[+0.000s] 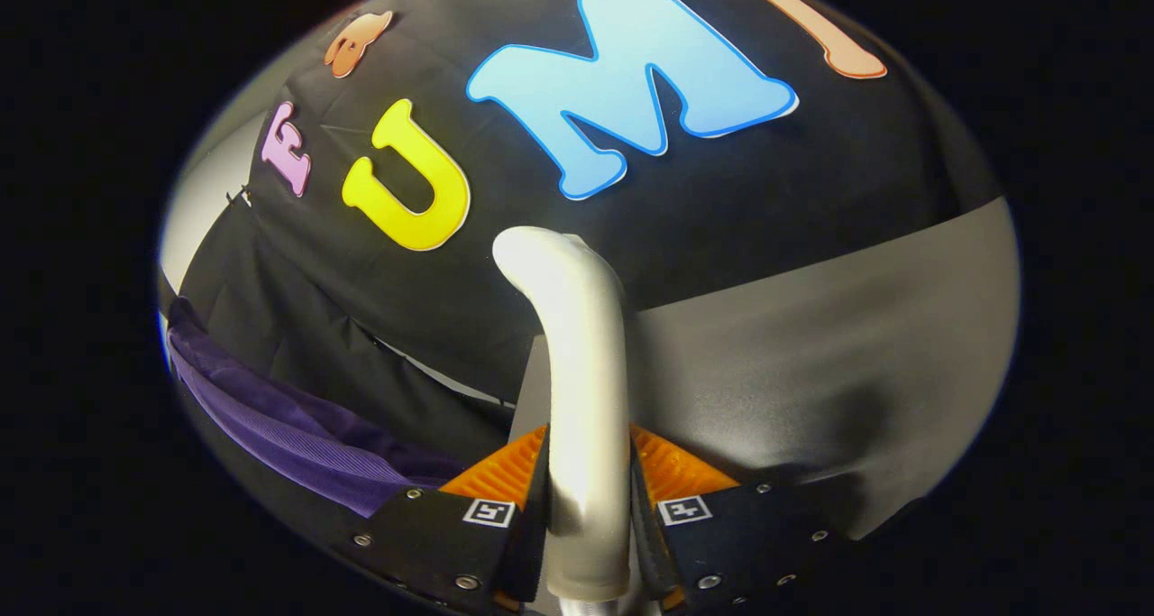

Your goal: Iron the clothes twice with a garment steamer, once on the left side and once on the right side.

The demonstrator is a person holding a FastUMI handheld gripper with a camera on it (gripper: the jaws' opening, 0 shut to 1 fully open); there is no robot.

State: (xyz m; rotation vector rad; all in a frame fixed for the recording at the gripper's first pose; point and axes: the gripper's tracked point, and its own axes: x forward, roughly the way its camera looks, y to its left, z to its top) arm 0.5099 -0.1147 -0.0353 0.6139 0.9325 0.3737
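Observation:
My gripper (588, 494) is shut on the garment steamer (577, 354), a smooth white curved handle that rises from between my fingers and bends off to the left at its top. Both fingers press on its sides. The clothes (297, 436), a purple ribbed garment, lie low to the left of my fingers, stretched along the grey surface. The steamer's head and nozzle are hidden from me.
The booth's black cloth wall (811, 174) stands beyond the steamer. A grey surface (811, 363) spreads to the right of my fingers, with a shadow near them. A lighter grey patch (203, 201) lies at the far left past the cloth.

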